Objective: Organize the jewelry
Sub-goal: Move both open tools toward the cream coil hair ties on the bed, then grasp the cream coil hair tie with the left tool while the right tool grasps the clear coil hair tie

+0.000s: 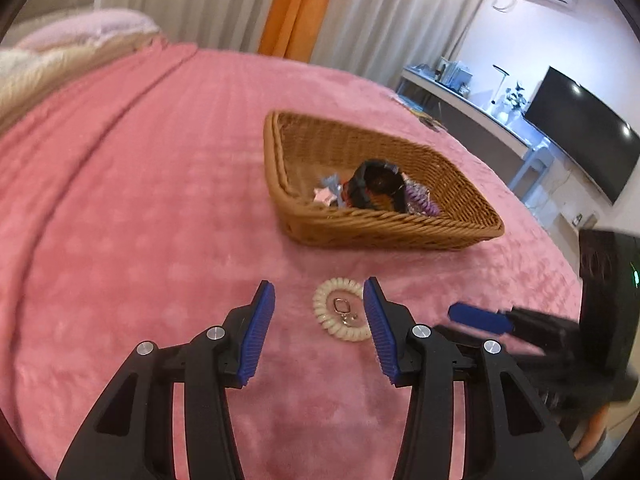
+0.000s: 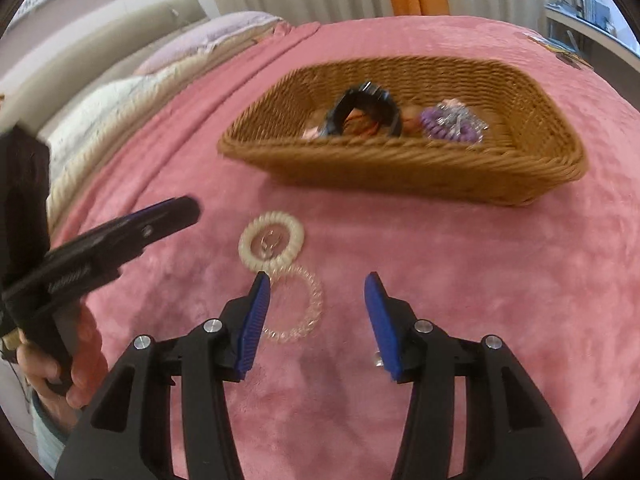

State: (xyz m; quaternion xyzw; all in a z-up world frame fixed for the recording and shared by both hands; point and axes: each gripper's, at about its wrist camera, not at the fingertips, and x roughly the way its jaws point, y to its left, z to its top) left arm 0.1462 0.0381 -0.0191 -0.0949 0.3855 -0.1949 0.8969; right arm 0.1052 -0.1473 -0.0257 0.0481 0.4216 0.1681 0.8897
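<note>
My left camera sits behind my left fingers (image 1: 264,320), looking forward and down along them, low over the pink bed (image 1: 140,200); the wicker basket (image 1: 400,228) lies ahead, slightly right. My right camera looks the same way past my right fingers (image 2: 258,312), equally close to the bed. Both views share the basket and the cream coil ring (image 1: 324,316), which lies between my left fingers and ahead-left of my right ones.
</note>
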